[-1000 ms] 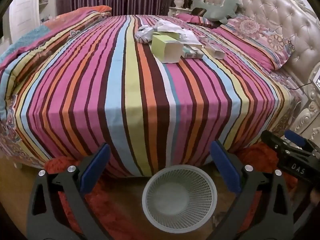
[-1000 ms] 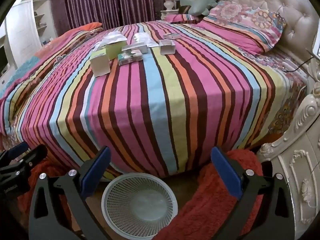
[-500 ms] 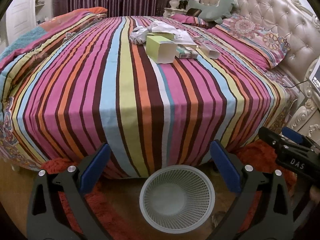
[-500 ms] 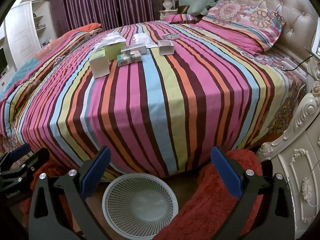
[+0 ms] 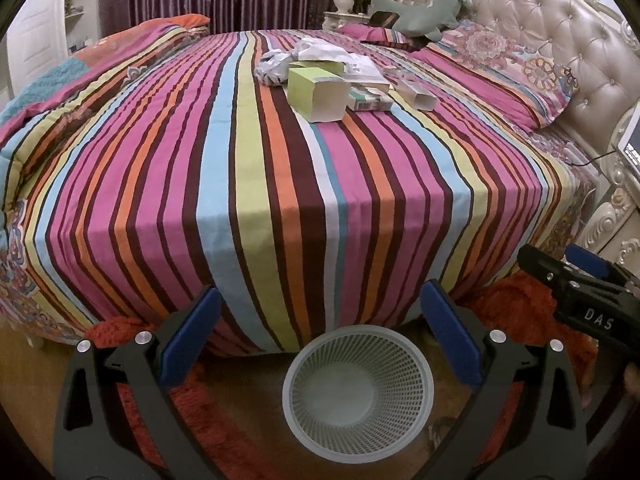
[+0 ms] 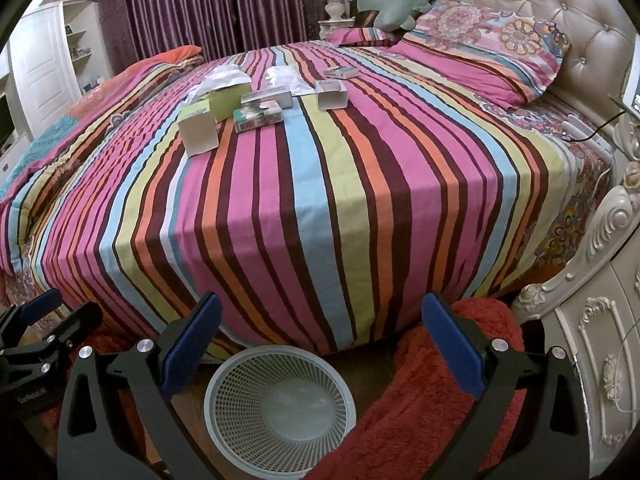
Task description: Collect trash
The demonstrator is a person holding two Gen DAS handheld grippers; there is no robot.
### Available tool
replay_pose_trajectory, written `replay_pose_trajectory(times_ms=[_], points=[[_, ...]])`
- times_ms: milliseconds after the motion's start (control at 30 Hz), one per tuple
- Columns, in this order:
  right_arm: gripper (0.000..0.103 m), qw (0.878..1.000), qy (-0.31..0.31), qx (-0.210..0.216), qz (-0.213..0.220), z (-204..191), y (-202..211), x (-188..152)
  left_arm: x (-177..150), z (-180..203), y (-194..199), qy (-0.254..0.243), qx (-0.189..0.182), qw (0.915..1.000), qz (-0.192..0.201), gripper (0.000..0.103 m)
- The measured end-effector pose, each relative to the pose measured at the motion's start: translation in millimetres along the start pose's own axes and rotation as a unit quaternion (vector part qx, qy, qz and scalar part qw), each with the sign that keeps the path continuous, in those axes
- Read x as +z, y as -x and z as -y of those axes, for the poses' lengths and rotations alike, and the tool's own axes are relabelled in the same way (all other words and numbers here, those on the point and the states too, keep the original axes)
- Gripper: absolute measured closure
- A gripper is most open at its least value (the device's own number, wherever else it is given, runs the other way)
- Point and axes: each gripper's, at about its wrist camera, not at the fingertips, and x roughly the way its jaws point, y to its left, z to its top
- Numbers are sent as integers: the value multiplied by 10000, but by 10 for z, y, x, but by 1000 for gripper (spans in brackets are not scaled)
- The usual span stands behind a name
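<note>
A white mesh wastebasket (image 5: 357, 391) (image 6: 280, 408) stands on the floor at the foot of the striped bed (image 5: 280, 184) (image 6: 312, 184). Trash lies far up the bed: a light green box (image 5: 318, 94) (image 6: 198, 130), a second green box (image 6: 228, 100), a green-printed packet (image 5: 368, 100) (image 6: 258, 116), small white cartons (image 5: 416, 94) (image 6: 331, 94) and crumpled white paper (image 5: 276, 66) (image 6: 226, 76). My left gripper (image 5: 320, 336) hangs open above the basket, holding nothing. My right gripper (image 6: 320, 336) is open too, just right of the basket.
A red shaggy rug (image 6: 432, 396) (image 5: 516, 304) lies around the bed's foot. An ornate cream nightstand (image 6: 592, 340) stands at right. Pillows (image 6: 480, 52), a green plush toy (image 6: 394, 4) and a tufted headboard (image 5: 540, 12) are at the far end. Purple curtains (image 6: 208, 4) hang behind.
Both grippers have crept forward and slightly up toward the bed. The basket sits a little lower in the left wrist view. Nothing was grasped or let go.
</note>
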Motion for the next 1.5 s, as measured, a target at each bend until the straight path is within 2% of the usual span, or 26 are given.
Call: replay_pose_trajectory(times_ms=[600, 1500], points=[[7, 10000, -38, 2, -76, 12, -17, -7, -25, -60, -65, 167, 102, 9996, -187, 6], [7, 9999, -61, 6, -111, 21, -29, -17, -25, -70, -70, 197, 90, 9996, -207, 6]])
